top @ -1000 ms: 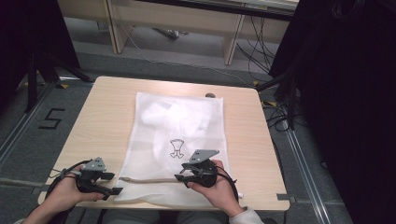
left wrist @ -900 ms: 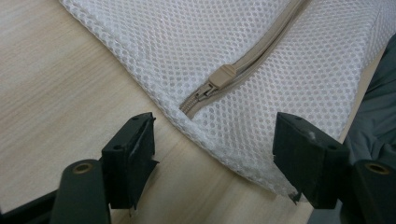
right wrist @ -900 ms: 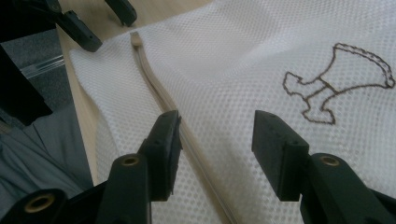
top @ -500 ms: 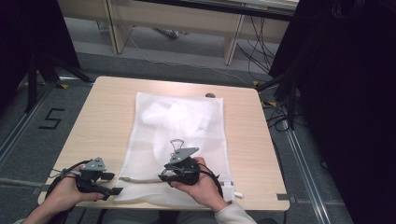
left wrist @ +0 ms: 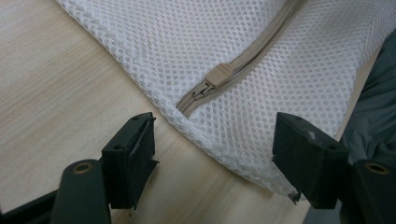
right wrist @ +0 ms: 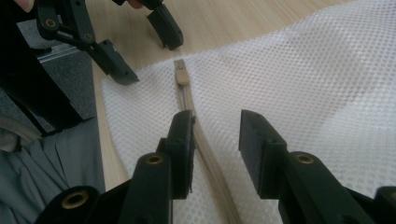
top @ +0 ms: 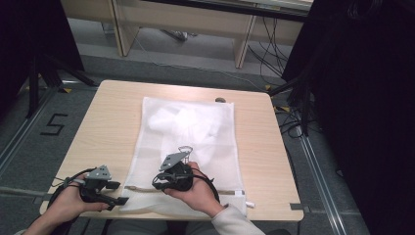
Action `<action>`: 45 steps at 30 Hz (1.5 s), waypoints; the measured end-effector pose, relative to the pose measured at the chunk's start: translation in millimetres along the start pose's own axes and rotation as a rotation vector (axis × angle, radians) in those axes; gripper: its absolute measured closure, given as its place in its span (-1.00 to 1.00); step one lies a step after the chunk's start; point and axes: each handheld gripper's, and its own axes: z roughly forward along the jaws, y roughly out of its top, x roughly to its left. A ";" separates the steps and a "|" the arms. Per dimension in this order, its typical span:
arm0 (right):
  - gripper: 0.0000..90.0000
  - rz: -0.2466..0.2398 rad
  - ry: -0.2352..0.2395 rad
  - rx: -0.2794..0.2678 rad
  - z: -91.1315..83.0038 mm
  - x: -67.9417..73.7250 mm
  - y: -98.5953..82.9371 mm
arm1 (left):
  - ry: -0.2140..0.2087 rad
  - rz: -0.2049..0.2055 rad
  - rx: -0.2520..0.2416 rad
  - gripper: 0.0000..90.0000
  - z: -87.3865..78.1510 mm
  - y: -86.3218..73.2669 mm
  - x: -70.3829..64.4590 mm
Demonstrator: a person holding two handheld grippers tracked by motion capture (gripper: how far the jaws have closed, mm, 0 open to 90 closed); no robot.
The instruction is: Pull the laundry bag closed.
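A white mesh laundry bag lies flat on the wooden table, with a white garment bunched inside its far half. A tan zipper runs along its near edge. My left gripper sits at the bag's near left corner, open. In the left gripper view its jaws straddle that corner, with the zipper pull just ahead. My right gripper rests on the bag and points left. Its jaws are open over the zipper tape, and the zipper pull and left gripper lie beyond.
The table's near edge is right under both hands. A small dark object sits at the far edge by the bag's corner. Cables trail on the floor to the right, and a "5" marking is on the floor to the left.
My right gripper has slid left along the bag's near edge and turned toward the left gripper. The left gripper and the bag have stayed put.
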 end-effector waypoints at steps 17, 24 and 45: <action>0.59 -0.002 0.062 0.027 31.8 3.3 25.3 | -0.003 -0.002 -0.002 -0.34 -0.7 -0.5 1.2; 0.62 0.002 0.058 0.032 41.9 2.6 31.1 | -0.004 -0.028 -0.010 -0.34 0.1 -0.9 0.3; 0.62 0.007 0.093 0.078 73.8 8.5 34.9 | -0.008 -0.032 -0.010 -0.34 0.3 -0.6 0.5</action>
